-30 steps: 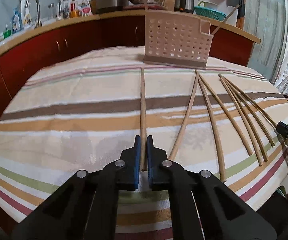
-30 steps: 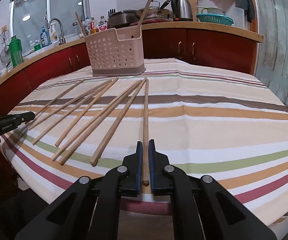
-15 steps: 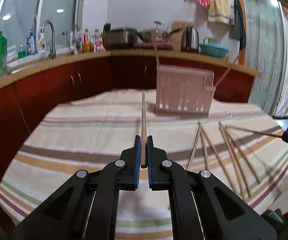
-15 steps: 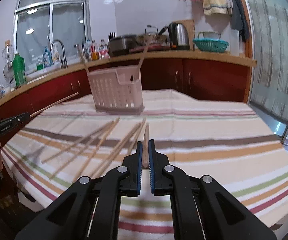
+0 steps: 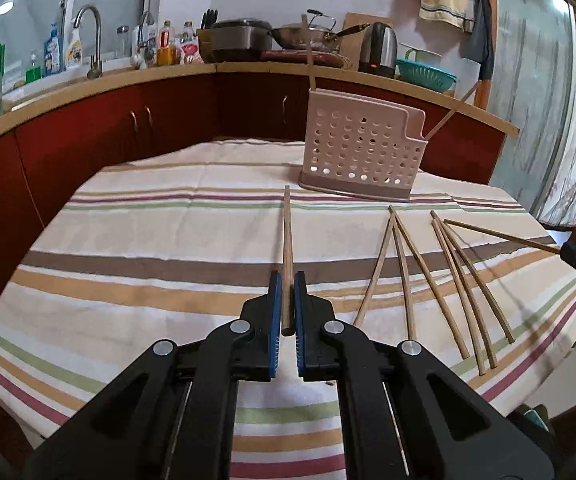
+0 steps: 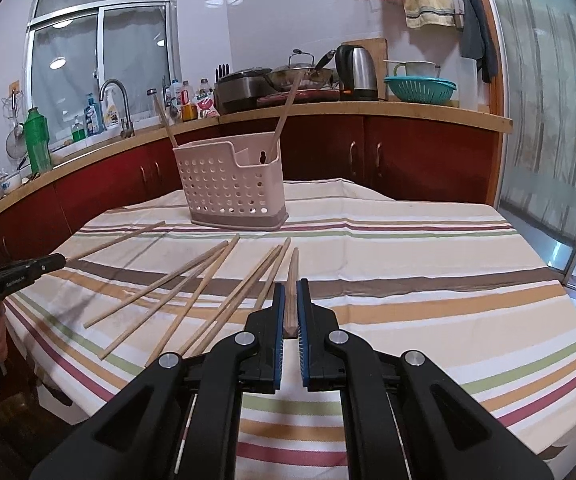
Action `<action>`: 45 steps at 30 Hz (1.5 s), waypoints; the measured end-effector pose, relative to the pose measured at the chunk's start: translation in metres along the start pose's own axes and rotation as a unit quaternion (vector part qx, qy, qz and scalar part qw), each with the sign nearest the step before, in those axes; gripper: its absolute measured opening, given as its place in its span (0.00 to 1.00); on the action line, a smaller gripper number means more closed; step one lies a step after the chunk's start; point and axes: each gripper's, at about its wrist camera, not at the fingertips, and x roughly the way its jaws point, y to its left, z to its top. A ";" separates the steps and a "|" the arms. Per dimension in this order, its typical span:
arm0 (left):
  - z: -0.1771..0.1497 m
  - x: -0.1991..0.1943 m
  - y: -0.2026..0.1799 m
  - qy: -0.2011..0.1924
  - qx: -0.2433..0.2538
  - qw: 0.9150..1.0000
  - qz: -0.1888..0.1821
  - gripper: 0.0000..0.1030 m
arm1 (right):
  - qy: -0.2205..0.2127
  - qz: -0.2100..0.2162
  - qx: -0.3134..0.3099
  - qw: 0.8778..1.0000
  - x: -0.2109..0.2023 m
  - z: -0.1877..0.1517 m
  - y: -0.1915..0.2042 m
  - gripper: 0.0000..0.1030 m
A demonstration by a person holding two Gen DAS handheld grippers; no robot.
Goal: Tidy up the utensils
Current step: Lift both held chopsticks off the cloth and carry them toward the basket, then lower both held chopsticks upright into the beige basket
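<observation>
My left gripper [image 5: 286, 280] is shut on a wooden chopstick [image 5: 287, 240] and holds it above the striped tablecloth, pointing toward the pink perforated utensil basket [image 5: 362, 152]. My right gripper [image 6: 292, 286] is shut on another chopstick [image 6: 292, 276], also lifted and aimed toward the basket [image 6: 229, 184]. Two chopsticks stand in the basket. Several loose chopsticks [image 5: 440, 280] lie fanned on the cloth, also in the right wrist view [image 6: 191, 288]. The left gripper with its chopstick shows at the left of the right wrist view [image 6: 43, 266].
The round table has a striped cloth [image 5: 147, 240]. Red cabinets [image 6: 408, 160] and a counter with kettle [image 6: 358, 68], pots and sink curve behind it. A glass door stands at the right [image 6: 548, 120].
Both grippers have lifted their chopsticks off the cloth and risen, then tipped down a little. The basket now looks nearer in both views.
</observation>
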 end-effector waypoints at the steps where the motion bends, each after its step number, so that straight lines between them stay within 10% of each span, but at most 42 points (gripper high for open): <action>1: 0.001 -0.002 -0.001 -0.004 0.001 1.000 0.001 0.06 | -0.001 0.001 0.000 1.000 0.000 0.000 0.000 0.07; 24: 0.047 -0.017 0.002 -0.080 0.003 0.997 0.001 0.06 | -0.012 0.001 0.001 1.000 -0.002 0.011 0.001 0.07; 45: 0.132 0.022 0.004 -0.125 0.014 0.992 -0.007 0.07 | -0.060 0.008 -0.023 0.998 0.037 0.096 0.011 0.07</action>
